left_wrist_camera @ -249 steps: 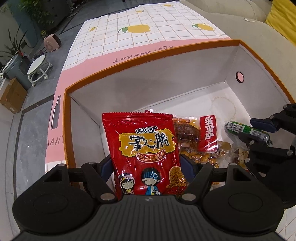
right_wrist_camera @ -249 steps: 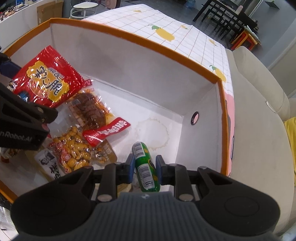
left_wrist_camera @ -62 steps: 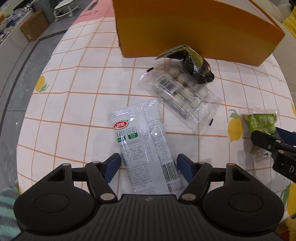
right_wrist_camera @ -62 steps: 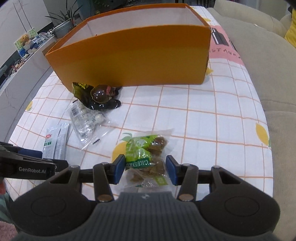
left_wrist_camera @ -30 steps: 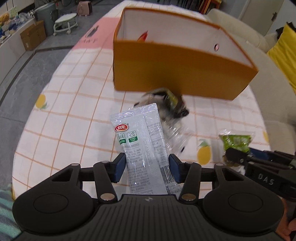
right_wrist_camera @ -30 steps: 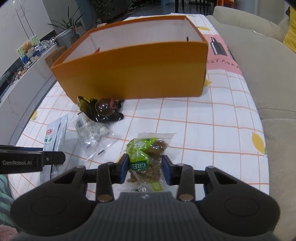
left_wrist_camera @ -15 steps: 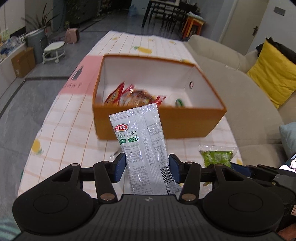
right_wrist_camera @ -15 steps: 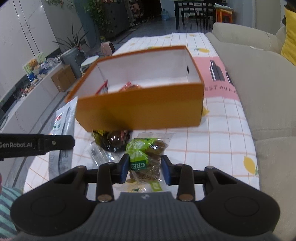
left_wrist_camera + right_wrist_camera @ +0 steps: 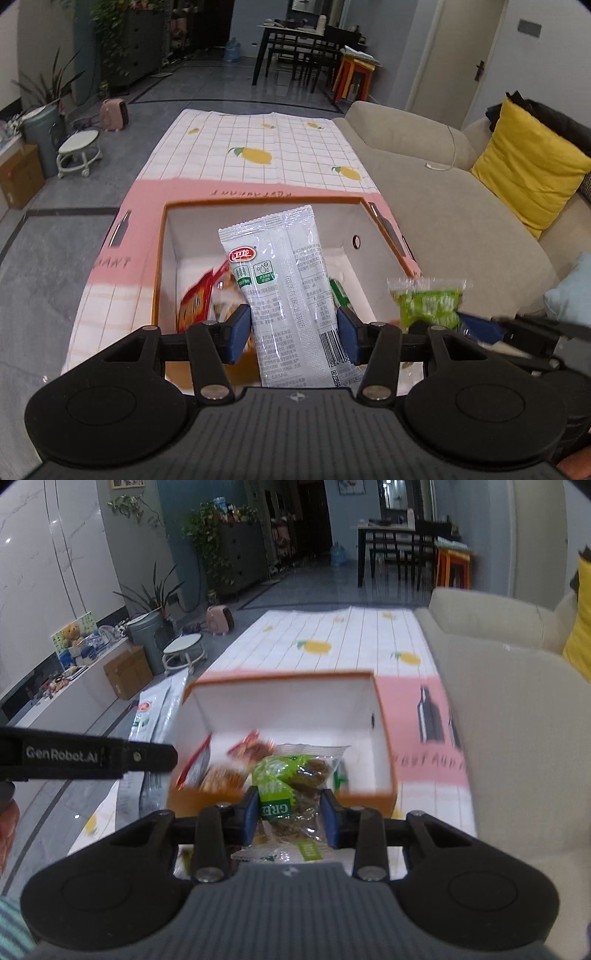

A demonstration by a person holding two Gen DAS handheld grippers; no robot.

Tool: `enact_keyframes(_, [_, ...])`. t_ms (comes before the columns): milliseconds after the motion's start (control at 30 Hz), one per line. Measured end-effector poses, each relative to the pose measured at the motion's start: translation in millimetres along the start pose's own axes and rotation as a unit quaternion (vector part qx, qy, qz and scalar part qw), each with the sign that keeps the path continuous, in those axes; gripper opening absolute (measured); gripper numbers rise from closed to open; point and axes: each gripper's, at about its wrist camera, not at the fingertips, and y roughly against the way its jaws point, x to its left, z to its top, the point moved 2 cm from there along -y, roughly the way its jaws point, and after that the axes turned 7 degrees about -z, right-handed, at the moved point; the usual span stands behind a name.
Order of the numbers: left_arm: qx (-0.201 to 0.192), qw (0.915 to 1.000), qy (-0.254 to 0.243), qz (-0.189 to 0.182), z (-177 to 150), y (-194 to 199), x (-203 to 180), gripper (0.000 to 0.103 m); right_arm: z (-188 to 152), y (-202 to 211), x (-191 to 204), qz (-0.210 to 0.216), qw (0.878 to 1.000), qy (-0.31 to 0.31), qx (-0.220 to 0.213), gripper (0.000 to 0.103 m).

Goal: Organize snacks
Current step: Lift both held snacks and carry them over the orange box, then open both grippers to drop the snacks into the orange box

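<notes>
A beige sofa (image 9: 454, 206) with a yellow cushion (image 9: 528, 173) flanks the table.

The left gripper (image 9: 293, 334) clamped a tall silver-white plastic snack packet (image 9: 284, 291) above the open orange cardboard box (image 9: 159, 280); beside it the right gripper (image 9: 476, 328) carried a green-labelled clear snack bag (image 9: 428, 302).

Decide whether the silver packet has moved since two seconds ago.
Yes. The silver packet, clamped in the left tongs, has risen off the tablecloth to above the orange box.
</notes>
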Motion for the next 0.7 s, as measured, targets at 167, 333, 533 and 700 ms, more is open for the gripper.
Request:
enact_keyframes(167, [0.018, 0.9998, -0.004, -0.01, 16.9, -23.2, 4.7, 0.057, 28.8, -22.7, -0.6, -0.006, 1.0, 0.012, -0.003, 0.032])
enact_keyframes(333, [0.034, 0.9993, -0.015, 0.003, 22.0, -43.6, 12.3, 0.057, 43.8, -46.7, 3.7, -0.009, 0.999, 0.031, 0.002, 0.031])
enact_keyframes(533, [0.061, 0.998, -0.015, 0.009, 26.8, -71.9, 23.2, 0.057, 48.8, -77.2, 10.4, -0.022, 0.997, 0.066, 0.014, 0.031])
enact_keyframes(700, [0.092, 0.9952, -0.028, 0.016, 29.4, -100.0, 27.5, 0.057, 47.3, -104.6, 14.0, -0.032, 0.994, 0.102, 0.039, 0.031])
